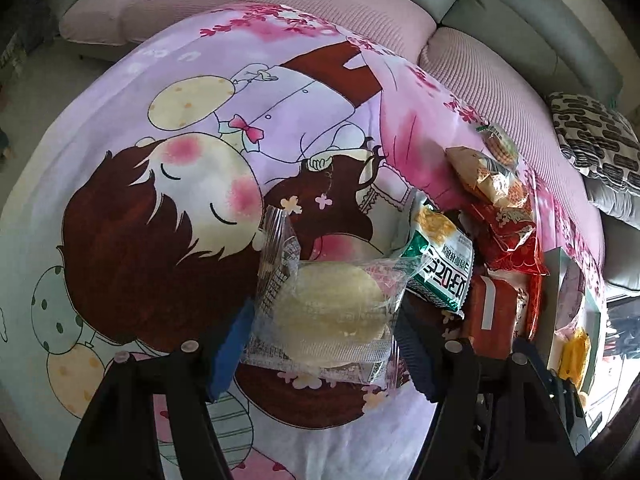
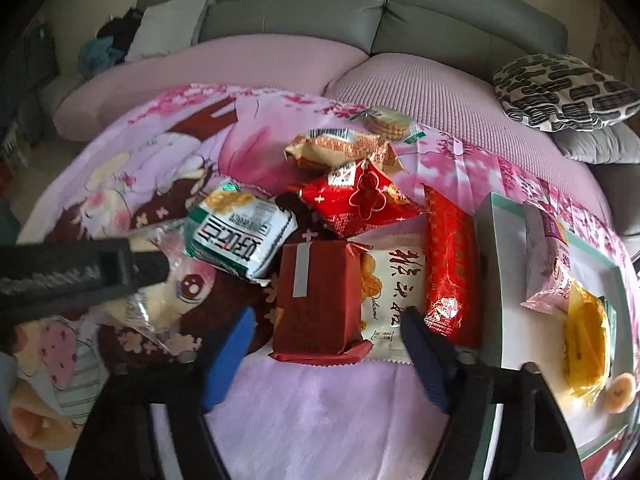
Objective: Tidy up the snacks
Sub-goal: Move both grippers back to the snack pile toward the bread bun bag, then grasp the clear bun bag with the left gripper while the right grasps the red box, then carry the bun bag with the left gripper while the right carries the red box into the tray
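Between the fingers of my left gripper is a clear-wrapped pale round pastry, and both pads press on its wrapper just above the cartoon-print cloth. My right gripper points down over the snack pile. A dark red packet and the white packet under it lie between its jaws. The blue left finger shows a gap to the red packet; the dark right finger overlaps the white one. The left gripper's black body and its pastry appear at the left of the right wrist view.
A green-and-white packet, red foil packets, a long red packet, a tan packet and wrapped biscuits crowd the cloth. A white tray with a teal rim at the right holds a pink packet and a yellow one. A sofa lies beyond.
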The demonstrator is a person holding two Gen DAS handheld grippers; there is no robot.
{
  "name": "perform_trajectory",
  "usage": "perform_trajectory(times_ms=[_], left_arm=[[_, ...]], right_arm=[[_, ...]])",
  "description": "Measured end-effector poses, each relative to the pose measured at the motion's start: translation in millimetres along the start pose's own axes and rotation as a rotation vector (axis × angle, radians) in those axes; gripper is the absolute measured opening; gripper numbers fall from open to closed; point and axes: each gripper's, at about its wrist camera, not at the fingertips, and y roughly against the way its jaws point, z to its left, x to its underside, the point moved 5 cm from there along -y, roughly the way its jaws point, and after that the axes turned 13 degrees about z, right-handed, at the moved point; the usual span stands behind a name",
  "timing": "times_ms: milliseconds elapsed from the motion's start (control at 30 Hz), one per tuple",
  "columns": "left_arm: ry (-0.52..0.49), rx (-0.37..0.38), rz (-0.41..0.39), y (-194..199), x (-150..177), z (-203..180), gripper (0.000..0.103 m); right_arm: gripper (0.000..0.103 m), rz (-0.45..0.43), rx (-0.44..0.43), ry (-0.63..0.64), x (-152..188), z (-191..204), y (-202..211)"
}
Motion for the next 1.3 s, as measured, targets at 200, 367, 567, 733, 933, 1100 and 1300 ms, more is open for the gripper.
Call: perform_trajectory(times_ms=[200, 367, 567, 733, 933, 1100, 1300], left_arm=[[-0.007, -0.01, 0.005, -3, -3, -2, 0.072], [-0.008, -0.001, -0.003, -3, -6, -5, 0.067], [-0.014, 0.005, -0.019, 3, -6, -6, 0.064], [-0.015, 0.029, -0.072, 20, -6, -9, 0.064], [-0.059, 0.045, -0.125, 36, -4, -27, 0.064], [-0.127, 0.061, -0.139, 40, 2, -53, 0.064], [-0.239, 0.056, -0.16, 43, 14, -91, 0.064]], right_arm=[[0.048, 0.016, 0.018, 0.018, 1, 2, -4], [0.047, 0.009, -0.003, -0.008, 2, -2, 1], [0.047, -0.014, -0.033, -0.045, 2, -12, 13], [0.047, -0.043, -0.052, -0.067, 4, -20, 27], [0.047, -0.074, -0.084, -0.111, 6, -36, 44], [0.047, -0.095, -0.08, -0.158, 9, -59, 55], [0.047, -0.121, -0.073, -0.259, 15, -105, 67]])
